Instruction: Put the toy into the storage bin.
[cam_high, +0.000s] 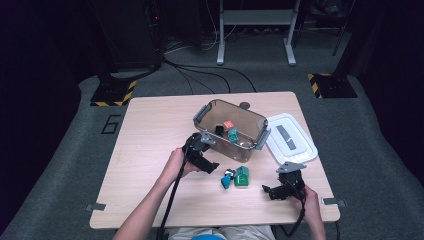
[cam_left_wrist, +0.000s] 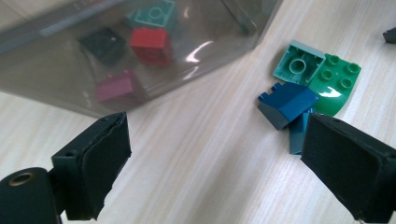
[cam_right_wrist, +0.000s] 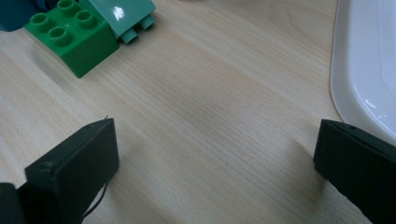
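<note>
— Black fingers (cam_left_wrist: 98, 163) of the left gripper (cam_high: 200, 152) stand wide with nothing between them, only bare bench (cam_left_wrist: 201, 154). Where do the loose bricks lie from them?

— In the left gripper view, at about one o'clock: the dark blue brick (cam_left_wrist: 286, 103) first, with the pale green brick (cam_left_wrist: 299, 63) and bright green brick (cam_left_wrist: 337, 81) just behind it, touching. Its long axis runs toward two o'clock.

— And the clear bin (cam_high: 231, 131)?

— At eleven o'clock, bricks already inside.

— Which hand is nearer?

— I'd judge the left; the right gripper (cam_high: 284, 189) is also wide and empty, with the cluster at eleven o'clock from it.
</note>
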